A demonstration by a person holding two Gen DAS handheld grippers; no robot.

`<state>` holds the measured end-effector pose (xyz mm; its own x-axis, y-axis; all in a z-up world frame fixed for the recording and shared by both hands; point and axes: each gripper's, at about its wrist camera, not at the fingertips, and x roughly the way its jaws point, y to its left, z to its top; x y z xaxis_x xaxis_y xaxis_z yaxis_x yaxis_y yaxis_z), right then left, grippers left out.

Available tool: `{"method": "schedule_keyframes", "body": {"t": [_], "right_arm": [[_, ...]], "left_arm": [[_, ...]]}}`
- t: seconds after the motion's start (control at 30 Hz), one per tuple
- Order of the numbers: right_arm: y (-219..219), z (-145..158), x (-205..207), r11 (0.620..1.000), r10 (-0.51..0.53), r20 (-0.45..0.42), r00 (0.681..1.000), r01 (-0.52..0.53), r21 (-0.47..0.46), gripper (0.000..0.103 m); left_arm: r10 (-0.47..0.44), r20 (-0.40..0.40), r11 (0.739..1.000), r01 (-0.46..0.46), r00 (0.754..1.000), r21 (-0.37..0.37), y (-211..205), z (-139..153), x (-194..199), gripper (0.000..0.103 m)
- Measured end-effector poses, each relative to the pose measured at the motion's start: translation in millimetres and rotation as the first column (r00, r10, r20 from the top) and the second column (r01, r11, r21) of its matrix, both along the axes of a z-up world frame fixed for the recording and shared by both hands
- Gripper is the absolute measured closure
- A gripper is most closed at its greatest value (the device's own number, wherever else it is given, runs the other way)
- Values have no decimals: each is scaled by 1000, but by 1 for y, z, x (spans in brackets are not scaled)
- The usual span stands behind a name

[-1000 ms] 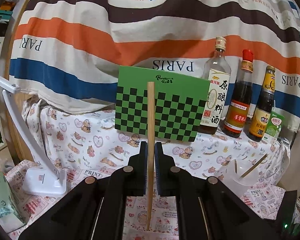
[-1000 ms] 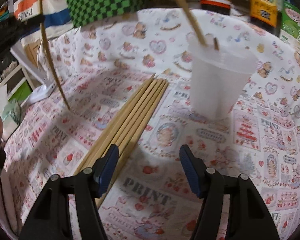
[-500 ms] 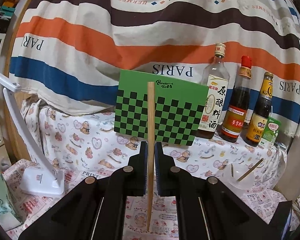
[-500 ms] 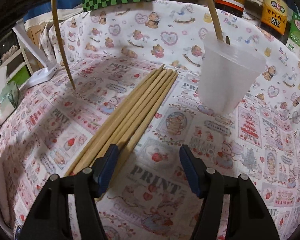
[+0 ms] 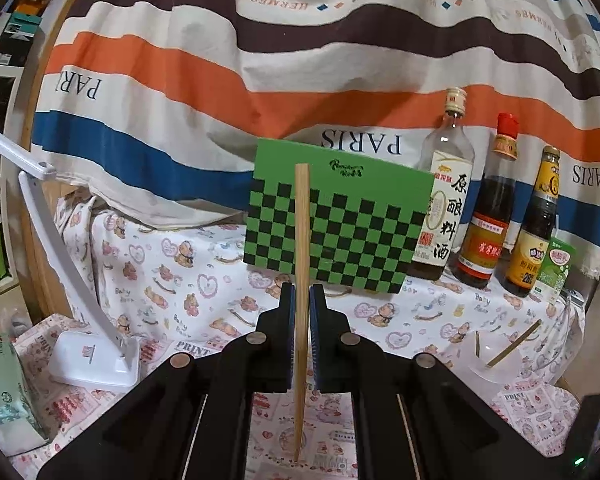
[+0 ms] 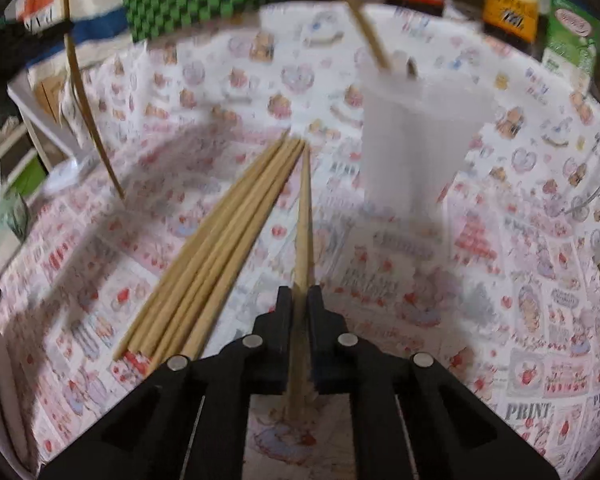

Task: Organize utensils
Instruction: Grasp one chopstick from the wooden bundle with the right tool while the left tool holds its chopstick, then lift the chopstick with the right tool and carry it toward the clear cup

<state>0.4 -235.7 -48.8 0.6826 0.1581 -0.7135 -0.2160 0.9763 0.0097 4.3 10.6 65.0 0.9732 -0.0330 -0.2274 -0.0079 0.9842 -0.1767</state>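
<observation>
Chopsticks pinched in both grippers, the right gripper [image 6: 299,300] gripping one chopstick [image 6: 305,216] at lower centre beside the worktop bundle [image 6: 220,240], could snag that bundle or tip the cup [image 6: 420,152] at upper right.

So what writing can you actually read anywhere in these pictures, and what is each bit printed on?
"PARIS": striped backdrop cloth, several times, upside down at one spot.
"HERMES": same cloth, upside down near the top.
"原酿料酒": label of the clear bottle.
"28%": label of the yellow-capped bottle.
"PRINT": patterned tablecloth.
"Baby Bear": same tablecloth, by the bears.
Green checkered board: script logo, too small to read.
Red-capped bottle and green carton: labels unreadable.
</observation>
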Motion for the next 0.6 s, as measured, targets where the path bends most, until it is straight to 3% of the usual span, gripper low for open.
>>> {"method": "schedule_keyframes", "body": {"t": [0.1,0.27,0.43,0.6], "right_arm": [[-9,23,-12,999,-19,131,991,15,32,96],[-26,52,-27,991,-31,256,966,-2,130,96],[-32,73,-42,989,-42,397,917,-18,145,96],[-47,89,-54,976,-74,477,876,-34,215,96]], "left_arm": [[7,24,1000,-7,1000,11,-1,3,-4,97],[-29,23,999,30,999,-20,0,5,-7,97],[-58,42,998,58,997,-2,-7,6,-11,97],[-108,38,994,108,993,0,-15,6,-13,97]]}}
